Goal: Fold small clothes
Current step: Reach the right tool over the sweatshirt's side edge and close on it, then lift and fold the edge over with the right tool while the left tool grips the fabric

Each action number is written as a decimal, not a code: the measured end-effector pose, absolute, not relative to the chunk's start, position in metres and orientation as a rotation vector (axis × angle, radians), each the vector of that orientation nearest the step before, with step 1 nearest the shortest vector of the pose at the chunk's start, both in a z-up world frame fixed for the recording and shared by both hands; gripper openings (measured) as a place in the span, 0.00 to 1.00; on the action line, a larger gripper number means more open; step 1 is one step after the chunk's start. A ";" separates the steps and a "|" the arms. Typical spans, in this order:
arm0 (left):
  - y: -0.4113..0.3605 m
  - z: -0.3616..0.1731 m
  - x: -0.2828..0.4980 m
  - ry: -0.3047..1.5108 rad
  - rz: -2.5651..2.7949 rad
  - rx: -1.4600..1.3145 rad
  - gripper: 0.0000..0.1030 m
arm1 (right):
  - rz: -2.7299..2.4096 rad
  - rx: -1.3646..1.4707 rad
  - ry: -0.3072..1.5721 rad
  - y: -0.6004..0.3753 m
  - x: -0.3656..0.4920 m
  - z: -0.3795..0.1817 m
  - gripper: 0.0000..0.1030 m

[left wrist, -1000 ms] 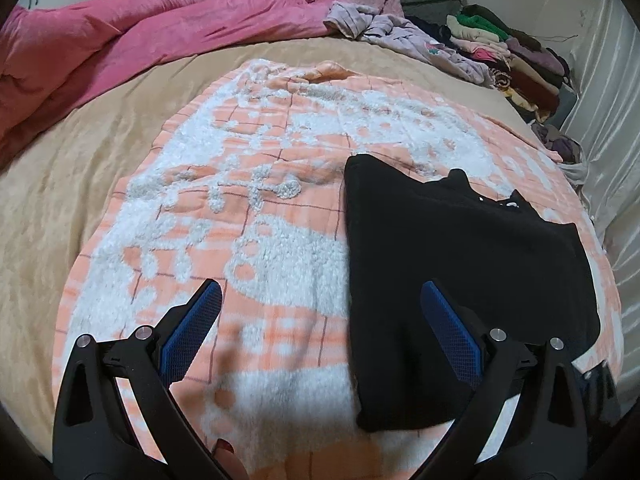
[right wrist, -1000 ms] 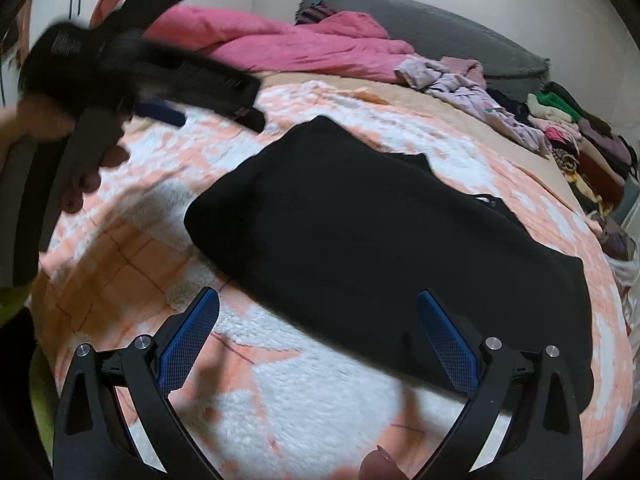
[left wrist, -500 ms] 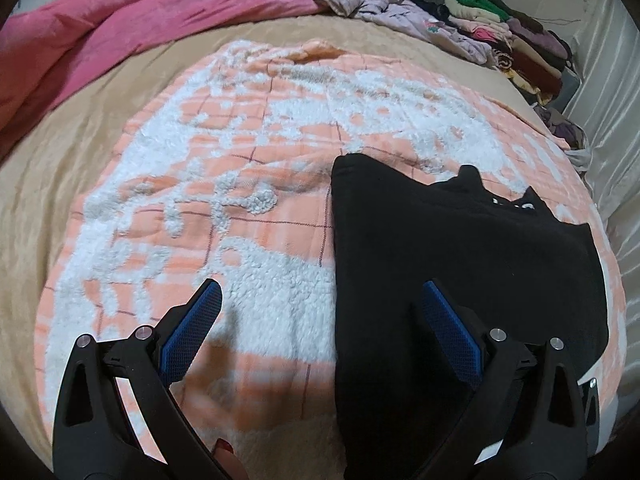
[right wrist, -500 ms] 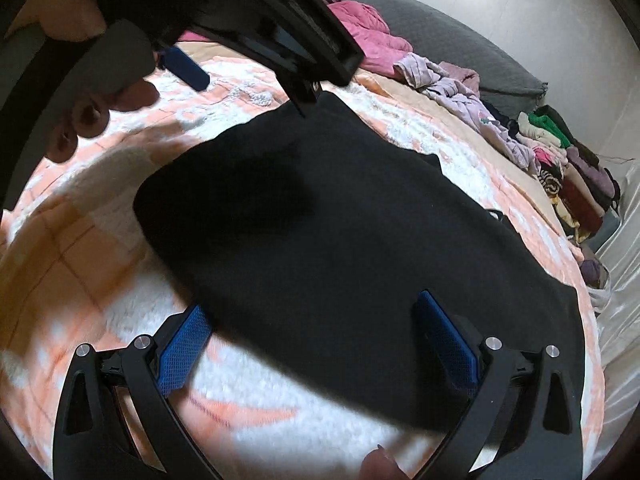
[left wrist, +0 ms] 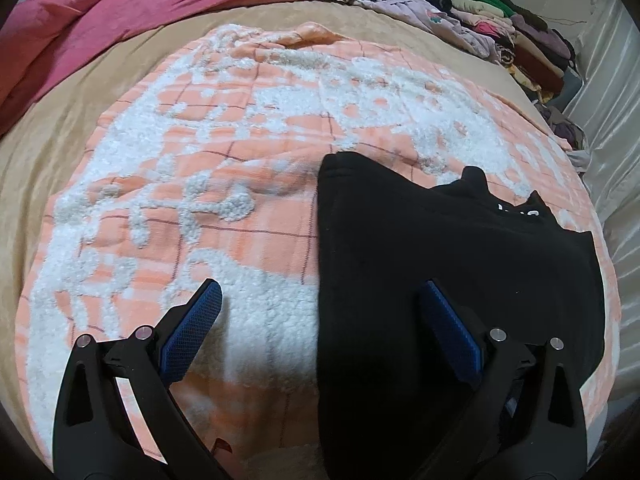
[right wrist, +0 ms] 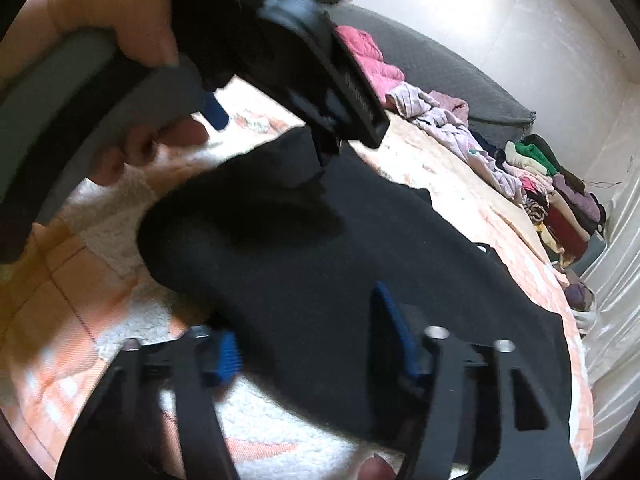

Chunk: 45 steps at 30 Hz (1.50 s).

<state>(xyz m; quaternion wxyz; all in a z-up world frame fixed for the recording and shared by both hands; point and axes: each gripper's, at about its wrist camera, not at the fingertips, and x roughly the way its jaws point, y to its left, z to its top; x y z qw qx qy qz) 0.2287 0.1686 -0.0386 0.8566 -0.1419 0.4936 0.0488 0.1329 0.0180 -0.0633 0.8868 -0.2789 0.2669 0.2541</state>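
The left gripper (left wrist: 320, 296) stands wide apart, both blue pads clear. It straddles the left edge of the black garment (left wrist: 440, 280): one finger (left wrist: 192, 328) hangs over the bare blanket (left wrist: 200, 160), the other over the black cloth. Whether either tip touches anything cannot be told. Nothing is pinched between them.

The right gripper (right wrist: 308, 328) has just been closing, and its jaws now stand about half apart. The near edge of the garment (right wrist: 320, 260) lies between them. The left pad (right wrist: 222, 356) sits at the hem, against or under the cloth; the right pad (right wrist: 394, 332) stands on top of it. The frame is blurred, so whether the pads already press the fabric cannot be told.

In the right wrist view the person's left hand (right wrist: 132, 80) and its tool fill the upper left, hanging over the far corner of the garment.

The garment lies flat on the right half of the orange-and-white blanket, collar towards the right. Its left edge runs straight, nearly up and down, in the left wrist view. The blanket to the left of it is bare and gives wide room. Beyond the blanket lies tan sheet (left wrist: 100, 80), then a pink quilt (left wrist: 120, 8) at the far left. A heap of clothes (left wrist: 500, 20) runs along the far right, well apart from the garment. A white curtain (left wrist: 612, 120) bounds the right side, close to the blanket's edge.
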 end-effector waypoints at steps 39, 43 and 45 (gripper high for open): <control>0.030 0.057 0.223 0.911 -0.090 -0.279 0.18 | 0.547 -0.072 0.413 -0.130 0.123 0.014 0.06; 0.008 0.063 0.224 0.905 -0.096 -0.251 0.18 | 0.535 -0.032 0.408 -0.148 0.118 0.014 0.06; -0.001 0.064 0.225 0.905 -0.100 -0.239 0.18 | 0.527 -0.015 0.409 -0.156 0.118 0.014 0.06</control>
